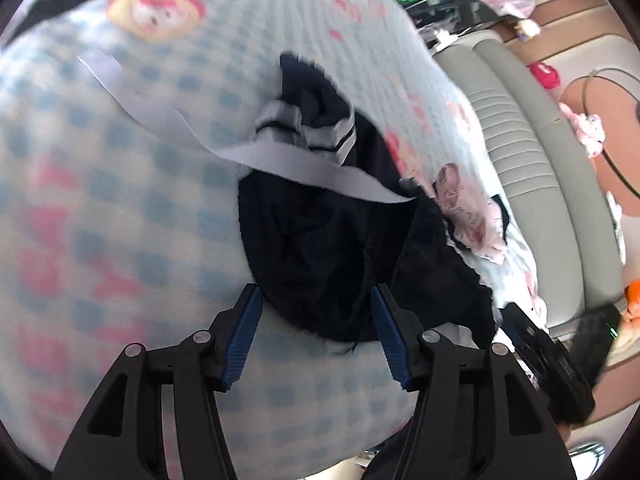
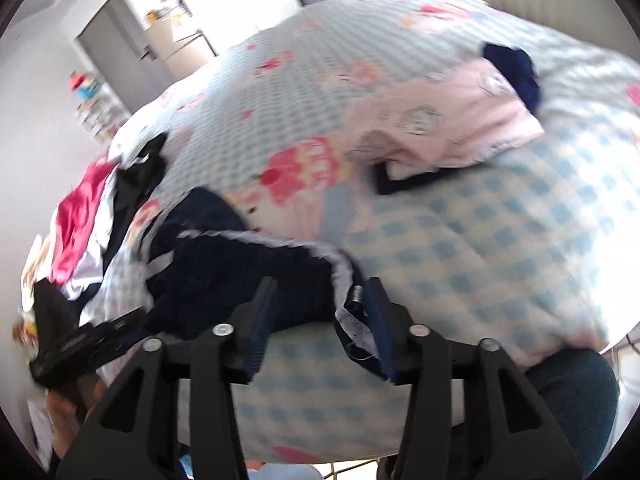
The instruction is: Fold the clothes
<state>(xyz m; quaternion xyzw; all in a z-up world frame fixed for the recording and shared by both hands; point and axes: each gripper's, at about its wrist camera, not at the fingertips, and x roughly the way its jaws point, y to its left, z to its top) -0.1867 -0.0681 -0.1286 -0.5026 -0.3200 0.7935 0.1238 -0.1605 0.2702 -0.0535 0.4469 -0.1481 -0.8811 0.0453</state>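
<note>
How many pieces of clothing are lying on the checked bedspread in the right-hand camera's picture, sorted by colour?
Dark navy, by the gripper and far back: 2 (navy garment with white trim, small navy piece)
Pale pink: 1 (folded pink garment)
Total: 3, not counting the blurred heap at the bed's edge.

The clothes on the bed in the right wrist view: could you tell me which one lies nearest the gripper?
The dark navy garment with white trim, bunched right between the right gripper fingers. The folded pink garment lies farther up the checked bedcover.
</note>
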